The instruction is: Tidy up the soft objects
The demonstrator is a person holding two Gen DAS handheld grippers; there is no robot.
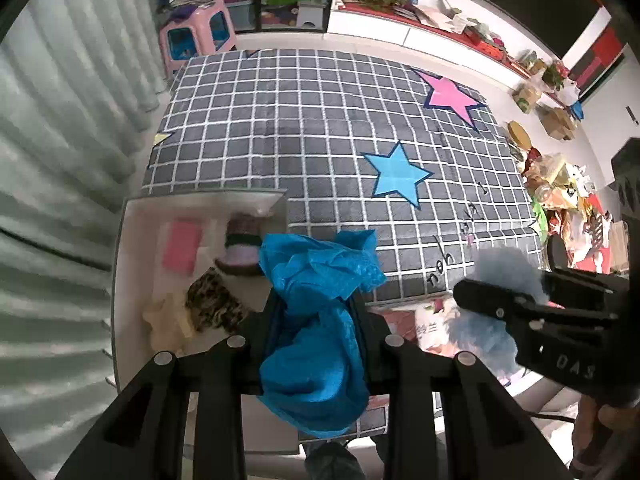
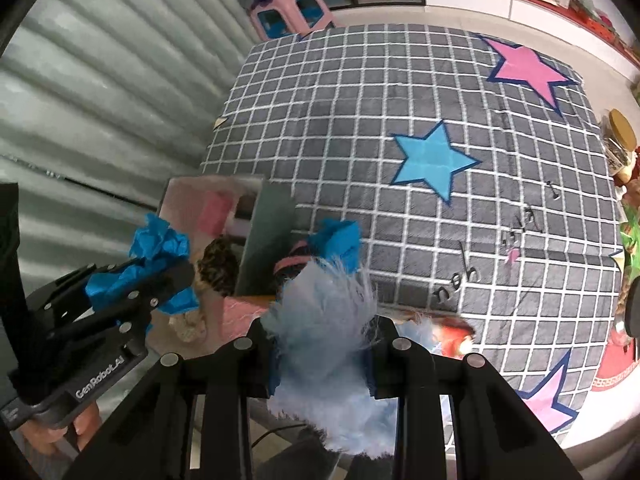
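My left gripper [image 1: 316,316] is shut on a crumpled bright blue cloth [image 1: 320,304] and holds it above the right edge of a clear storage box [image 1: 128,280]. The box holds a pink item [image 1: 182,246], a striped knit piece [image 1: 242,240], a leopard-print piece [image 1: 214,306] and a cream piece [image 1: 166,322]. My right gripper [image 2: 320,332] is shut on a fluffy pale blue piece [image 2: 324,320]. It hangs just right of the box [image 2: 264,232]. The left gripper [image 2: 132,284] and its blue cloth [image 2: 160,244] show in the right wrist view, and the right gripper [image 1: 516,300] shows in the left wrist view.
A grey checked mat [image 1: 320,120] with blue [image 1: 398,178] and pink stars [image 1: 450,94] covers the floor ahead. A ribbed grey curtain [image 1: 60,140] runs along the left. A pink stool [image 1: 198,34] stands at the far end. Clutter [image 1: 560,196] lines the right side.
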